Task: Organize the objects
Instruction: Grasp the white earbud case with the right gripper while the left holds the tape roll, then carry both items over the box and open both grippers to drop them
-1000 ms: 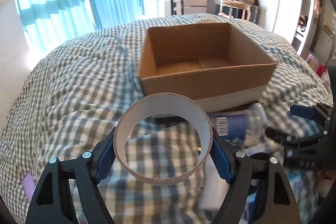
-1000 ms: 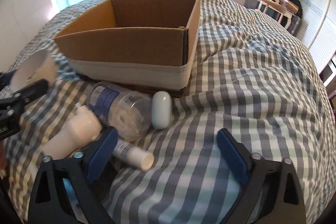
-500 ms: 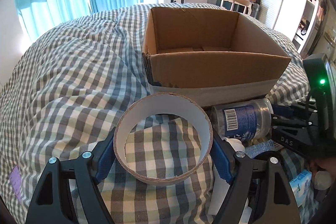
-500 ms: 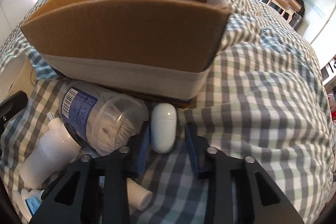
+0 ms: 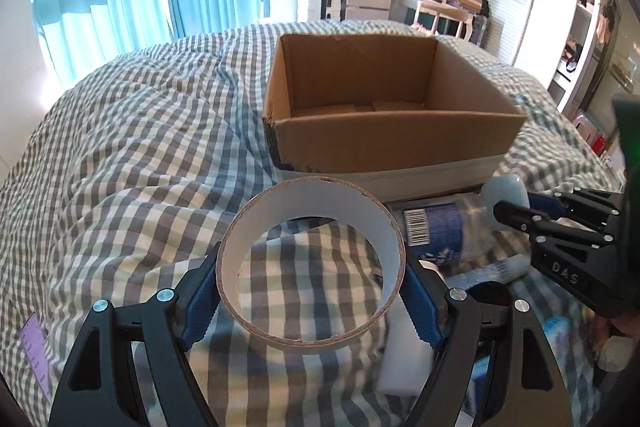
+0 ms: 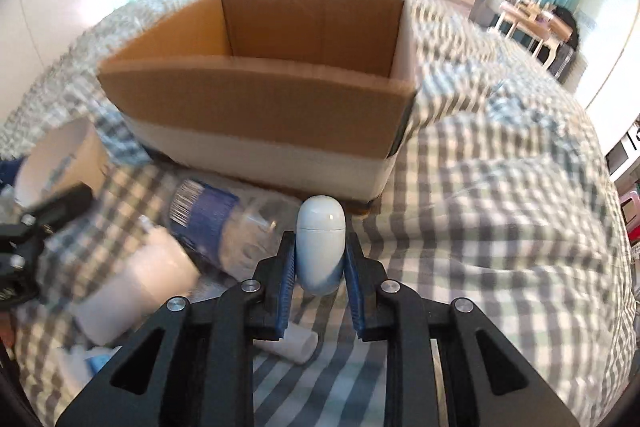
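Note:
My left gripper (image 5: 312,291) is shut on a cardboard tape ring (image 5: 312,199), held above the checked bedcover in front of an open brown cardboard box (image 5: 392,143). My right gripper (image 6: 320,263) is shut on a small white egg-shaped case (image 6: 320,227) and holds it just above the bed, before the same box (image 6: 256,107). The right gripper also shows at the right of the left wrist view (image 5: 516,211). The tape ring shows at the left of the right wrist view (image 6: 56,155).
A clear plastic jar with a blue label (image 6: 216,219) lies before the box, beside a white bottle (image 6: 136,291) and a small white tube (image 6: 292,343). The jar shows in the left wrist view (image 5: 440,231). Checked bedcover (image 5: 140,147) spreads all around.
My right gripper closed on the white egg-shaped case and lifted it off the bed. My left gripper still holds the tape ring and has risen slightly.

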